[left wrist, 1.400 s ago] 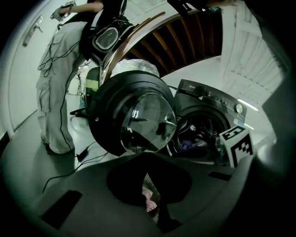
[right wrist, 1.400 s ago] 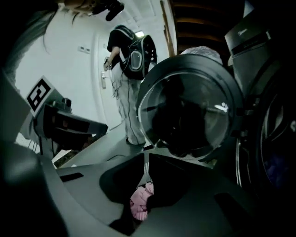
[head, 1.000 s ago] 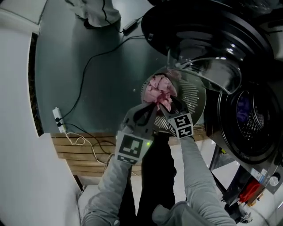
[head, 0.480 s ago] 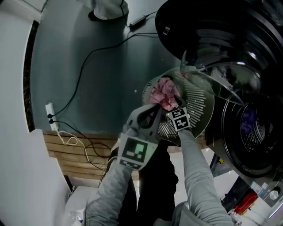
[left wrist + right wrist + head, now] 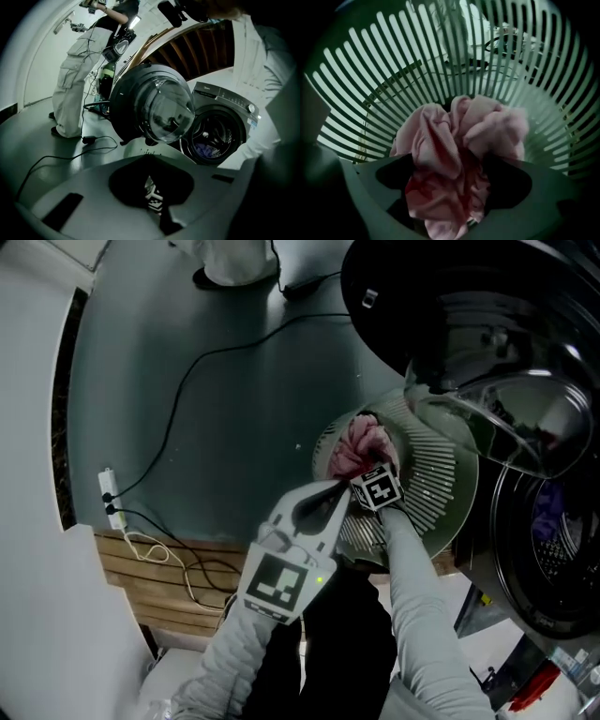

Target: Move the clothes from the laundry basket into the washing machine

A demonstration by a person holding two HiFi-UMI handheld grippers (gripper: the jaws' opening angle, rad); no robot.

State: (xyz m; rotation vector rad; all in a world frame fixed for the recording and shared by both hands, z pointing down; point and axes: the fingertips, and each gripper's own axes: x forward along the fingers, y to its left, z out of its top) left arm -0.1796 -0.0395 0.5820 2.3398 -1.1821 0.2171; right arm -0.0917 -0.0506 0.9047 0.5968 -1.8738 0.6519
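Pink clothes (image 5: 361,444) lie bunched in the pale slatted laundry basket (image 5: 433,495) on the floor. My right gripper (image 5: 367,469) points steeply down into the basket. Its jaws have just been opening and stand wide, with the pink clothes (image 5: 454,154) between them, loose in the right gripper (image 5: 454,201). My left gripper (image 5: 341,487) hovers just left of the basket rim, shut and empty. In the left gripper view the left gripper (image 5: 150,159) faces the washing machine (image 5: 220,133), whose glass door (image 5: 157,110) is swung open; dark cloth lies in the drum (image 5: 206,150).
The open door (image 5: 506,418) overhangs the basket's far side, and the drum (image 5: 553,540) is at the right. A black cable (image 5: 187,381) and a power strip (image 5: 111,498) lie on the grey floor. Wooden slats (image 5: 159,568) sit lower left. A person (image 5: 79,70) stands beyond.
My right gripper has dropped into the basket onto the pink clothes and its jaws have spread. My left gripper has sunk a little beside the rim.
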